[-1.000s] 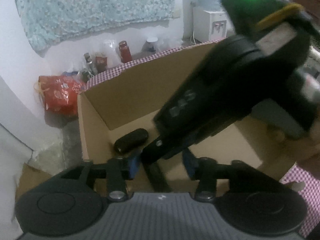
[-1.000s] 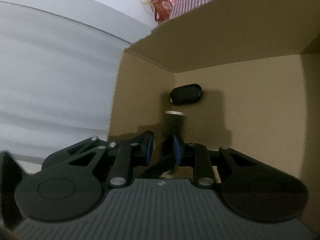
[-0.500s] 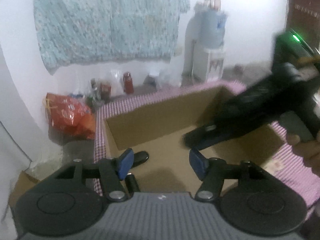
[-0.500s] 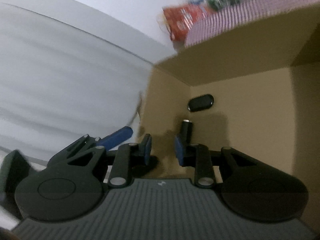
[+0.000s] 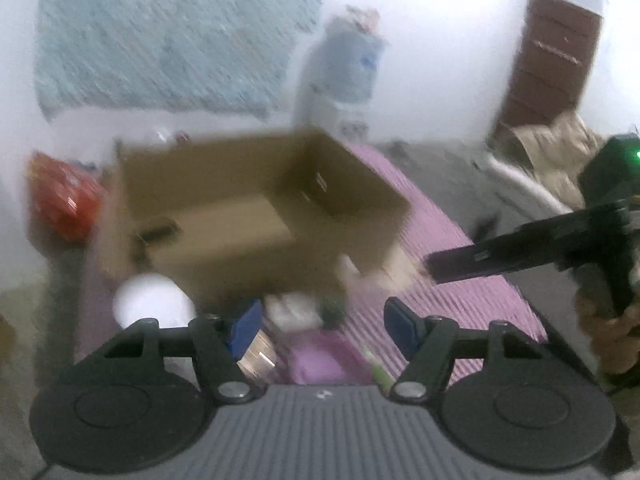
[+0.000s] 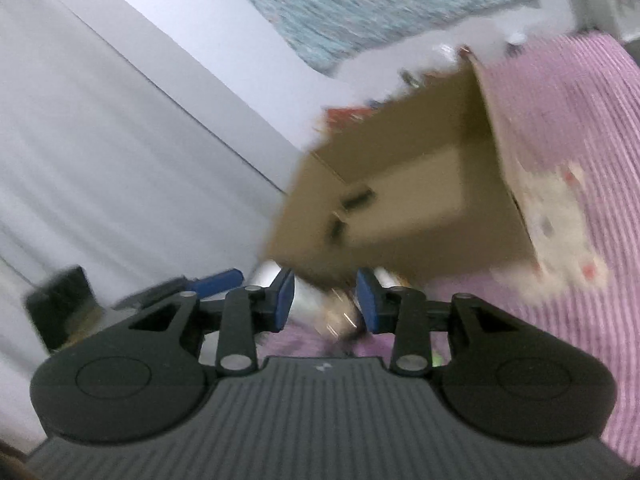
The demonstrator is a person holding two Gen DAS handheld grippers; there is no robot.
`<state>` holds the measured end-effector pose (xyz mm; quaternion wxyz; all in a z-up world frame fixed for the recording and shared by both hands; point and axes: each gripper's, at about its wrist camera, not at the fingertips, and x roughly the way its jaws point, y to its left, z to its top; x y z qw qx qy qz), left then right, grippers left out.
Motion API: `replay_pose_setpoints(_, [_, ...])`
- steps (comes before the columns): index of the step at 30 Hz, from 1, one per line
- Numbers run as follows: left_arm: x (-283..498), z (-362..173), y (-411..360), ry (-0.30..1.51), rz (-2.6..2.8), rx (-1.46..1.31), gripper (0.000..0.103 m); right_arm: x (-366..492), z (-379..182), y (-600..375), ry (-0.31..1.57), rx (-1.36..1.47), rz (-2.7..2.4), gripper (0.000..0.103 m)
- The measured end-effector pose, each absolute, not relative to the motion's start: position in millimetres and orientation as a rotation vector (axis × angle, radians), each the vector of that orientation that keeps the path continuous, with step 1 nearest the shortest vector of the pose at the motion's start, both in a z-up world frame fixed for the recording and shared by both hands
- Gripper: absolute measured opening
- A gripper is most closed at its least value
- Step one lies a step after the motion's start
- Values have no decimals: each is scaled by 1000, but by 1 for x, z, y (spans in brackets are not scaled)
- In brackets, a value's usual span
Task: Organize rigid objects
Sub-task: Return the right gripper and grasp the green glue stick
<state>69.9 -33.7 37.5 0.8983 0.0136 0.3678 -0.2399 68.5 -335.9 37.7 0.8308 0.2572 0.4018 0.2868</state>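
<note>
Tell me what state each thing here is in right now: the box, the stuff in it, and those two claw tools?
Cardboard box: open on top, standing on the checked cloth.
Two dark items: lying on the box floor.
Left gripper: jaws opening, nothing between them.
Right gripper: jaws opening, nothing gripped.
Items in front of the box: too blurred to identify.

Box (image 5: 248,216): stands on the desk (image 5: 472,292), open side up, toward its far left part.
Box contents: two small objects (image 6: 348,212) lie on the floor of the box, near its left wall.
Loose items (image 5: 296,320): a blurred cluster on the desk just before the box's near wall.
Round object (image 5: 152,304): at the box's near left corner.
Bag (image 5: 64,200): left of the box, beyond the desk.
Cloth (image 5: 172,40): on the wall behind the box.
</note>
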Motion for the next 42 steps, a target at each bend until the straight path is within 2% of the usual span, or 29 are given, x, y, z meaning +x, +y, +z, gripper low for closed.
replay_pose_setpoints(6, [52, -22, -82, 895, -587, 91, 50, 53, -31, -316, 984, 454, 475, 35])
replay_pose_setpoints(11, [55, -47, -95, 944, -584, 94, 38, 56, -47, -302, 993, 359, 453, 35])
replay_pose_setpoints(14, [57, -56, -97, 969, -592, 76, 35, 65, -53, -289, 1001, 312, 453, 35])
replay_pose_setpoints(18, [60, -62, -100, 972, -589, 84, 34, 68, -53, -284, 1009, 299, 456, 32])
replay_pose_setpoints(20, [60, -63, -101, 968, -592, 84, 34, 69, -55, -283, 1015, 284, 446, 19])
replay_pose_setpoints(22, [59, -62, -101, 968, -599, 84, 34, 68, -56, -284, 1018, 287, 446, 14])
replay_pose_setpoints(28, [57, -61, -112, 969, -624, 92, 35, 57, -59, -300, 1032, 359, 429, 14])
replay_pose_setpoints(34, [54, -63, -123, 968, -661, 122, 44, 42, -68, -322, 1074, 532, 426, 14])
replay_pose_setpoints(40, [53, -64, -131, 955, -649, 177, 43, 36, -73, -329, 1107, 620, 448, 16])
replay_pose_setpoints(42, [53, -65, -133, 943, -631, 198, 37, 36, -70, -326, 1093, 601, 454, 18])
